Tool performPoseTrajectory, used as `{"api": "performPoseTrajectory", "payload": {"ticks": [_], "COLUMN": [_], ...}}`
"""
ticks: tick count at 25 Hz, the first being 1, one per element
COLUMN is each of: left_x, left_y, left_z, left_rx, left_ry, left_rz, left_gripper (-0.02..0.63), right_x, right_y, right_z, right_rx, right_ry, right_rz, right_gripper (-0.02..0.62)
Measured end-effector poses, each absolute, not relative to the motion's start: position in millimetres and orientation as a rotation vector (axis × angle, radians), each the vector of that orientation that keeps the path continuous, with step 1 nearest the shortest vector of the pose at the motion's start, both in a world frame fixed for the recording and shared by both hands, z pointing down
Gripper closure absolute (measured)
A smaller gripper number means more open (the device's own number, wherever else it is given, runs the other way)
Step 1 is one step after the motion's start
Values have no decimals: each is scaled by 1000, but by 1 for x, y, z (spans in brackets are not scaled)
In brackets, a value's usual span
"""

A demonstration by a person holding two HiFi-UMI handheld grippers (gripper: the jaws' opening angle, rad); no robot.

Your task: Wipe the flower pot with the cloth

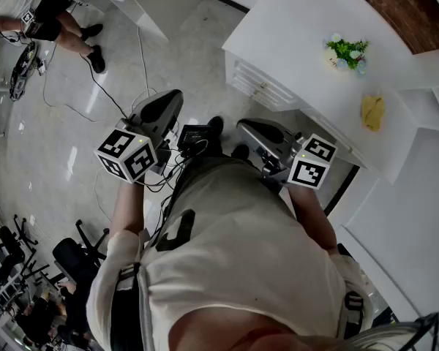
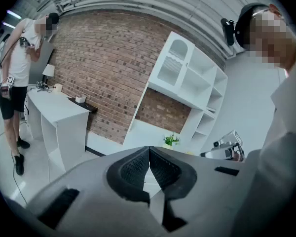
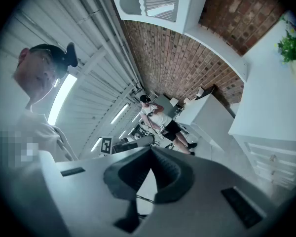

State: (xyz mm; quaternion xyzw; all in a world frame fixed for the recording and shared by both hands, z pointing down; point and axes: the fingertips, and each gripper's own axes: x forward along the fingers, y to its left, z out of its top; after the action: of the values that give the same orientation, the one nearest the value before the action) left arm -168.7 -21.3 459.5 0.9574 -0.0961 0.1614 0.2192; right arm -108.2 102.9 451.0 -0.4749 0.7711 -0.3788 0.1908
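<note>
Both grippers are held close to the body, well away from the desk [image 1: 300, 42], and nothing is carried. The left gripper [image 2: 149, 152] is seen with its jaws pressed together, tips meeting and no object between the pads. The same is seen of the right gripper [image 3: 150, 152]: jaws together, nothing pinched.

The pot [image 1: 345, 53] is stood toward the back edge of the desk, near the brick wall, with a small green plant in it. The cloth [image 1: 372, 112], yellow and crumpled, is laid on the desk well apart from the pot, nearer the end where the shelves begin. Neither is touched, so the task is judged not yet begun.

The cloth is expected to be light, soft and limp. It is best taken at a raised fold or a bunched edge, where the pads can close on something, not on a part lying flat against the desktop. Enough should be gathered that a pad of fabric hangs beyond the tips for wiping.

The pot is judged small and light, its wall probably stiff and smooth, so it may slide or tip under a sideways wipe. It would best be steadied by its wall or rim with the other gripper, and the leaves avoided.
</note>
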Motion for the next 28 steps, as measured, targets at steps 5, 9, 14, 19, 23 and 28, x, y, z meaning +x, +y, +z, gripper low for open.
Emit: {"api": "performPoseTrajectory", "payload": {"ticks": [5, 9, 14, 19, 23, 28], "left_x": [-166, -165, -169, -165, -166, -149], "left_y": [-35, -57, -91, -125, -143, -122], "left_z": [479, 470, 440, 407, 380, 413], "left_rx": [2707, 2721, 2804, 2946, 3038, 2858], "left_ry": [-239, -169, 0, 166, 268, 252], "left_rz": [581, 531, 543, 657, 669, 513], "left_gripper": [586, 586, 585, 586, 586, 586], "right_x": [-99, -97, -102, -99, -103, -102], "right_y": [79, 50, 14, -18, -34, -44], "right_z": [453, 449, 447, 450, 453, 457], "right_rx": [-1347, -1367, -1393, -1387, -1373, -1352], "right_ry": [2202, 2223, 2248, 2231, 2215, 2215], "right_rz": [-1050, -1035, -1024, -1044, -1096, -1130], "right_gripper": [584, 584, 584, 584, 584, 584]}}
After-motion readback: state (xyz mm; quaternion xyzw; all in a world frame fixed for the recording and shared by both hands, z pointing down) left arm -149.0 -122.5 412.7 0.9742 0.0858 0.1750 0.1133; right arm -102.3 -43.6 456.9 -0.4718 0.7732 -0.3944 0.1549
